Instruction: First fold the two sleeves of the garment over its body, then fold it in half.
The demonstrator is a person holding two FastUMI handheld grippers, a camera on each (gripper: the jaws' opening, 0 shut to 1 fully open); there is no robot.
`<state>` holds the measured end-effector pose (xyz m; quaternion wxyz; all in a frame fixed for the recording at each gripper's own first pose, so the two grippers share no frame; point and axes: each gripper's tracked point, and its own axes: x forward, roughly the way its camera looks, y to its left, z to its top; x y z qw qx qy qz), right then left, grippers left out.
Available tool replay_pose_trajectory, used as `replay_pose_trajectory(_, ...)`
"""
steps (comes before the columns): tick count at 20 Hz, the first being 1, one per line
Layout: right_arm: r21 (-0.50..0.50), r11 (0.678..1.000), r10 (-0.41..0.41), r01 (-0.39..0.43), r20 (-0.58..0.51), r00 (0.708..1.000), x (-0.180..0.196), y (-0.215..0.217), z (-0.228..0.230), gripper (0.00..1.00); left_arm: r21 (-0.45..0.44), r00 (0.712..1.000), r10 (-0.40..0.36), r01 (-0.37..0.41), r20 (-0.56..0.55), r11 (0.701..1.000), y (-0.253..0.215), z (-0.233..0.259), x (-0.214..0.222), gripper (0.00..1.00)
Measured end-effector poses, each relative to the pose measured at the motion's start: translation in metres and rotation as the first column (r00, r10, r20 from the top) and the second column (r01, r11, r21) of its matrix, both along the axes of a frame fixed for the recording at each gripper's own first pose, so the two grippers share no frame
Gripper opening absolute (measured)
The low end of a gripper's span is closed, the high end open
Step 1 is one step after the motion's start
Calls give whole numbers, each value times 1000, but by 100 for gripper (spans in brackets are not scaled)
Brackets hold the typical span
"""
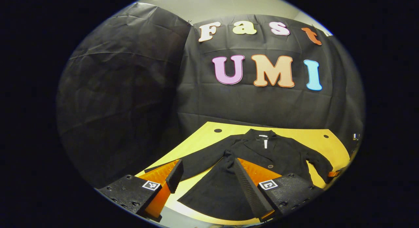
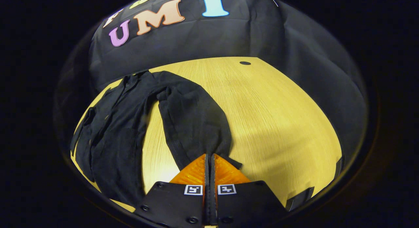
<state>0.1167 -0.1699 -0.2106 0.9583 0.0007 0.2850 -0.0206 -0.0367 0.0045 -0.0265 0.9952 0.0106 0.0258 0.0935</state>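
Lighting dim, overhead source; bright glare patch on the wooden table (image 2: 278, 123) in the right gripper view, soft shadow beside the dark garment (image 2: 193, 123), whose folds are barely legible; strong fisheye bending and darkening toward the rims; centres sharp, near fingers (image 1: 248, 185) slightly soft.

Left tool (image 1: 207, 169) fingers spread; right tool (image 2: 209, 161) fingers closed.

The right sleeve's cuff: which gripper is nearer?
Right. The right gripper is shut on the sleeve at its cuff; the left gripper hangs open over the jacket's body.
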Motion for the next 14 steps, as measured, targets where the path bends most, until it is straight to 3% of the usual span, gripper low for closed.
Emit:
replay_pose_trajectory(6, 7, 999, 33, -33, 95, 995, 8, 12, 54, 2, -24, 1000, -9, 9, -23, 1000, -12, -8, 7, 93)
replay_pose_trajectory(14, -25, 993, 119, -117, 278, 953, 51, 85, 171, 2, 0, 998, -58, 58, -34, 998, -6, 2, 22, 94)
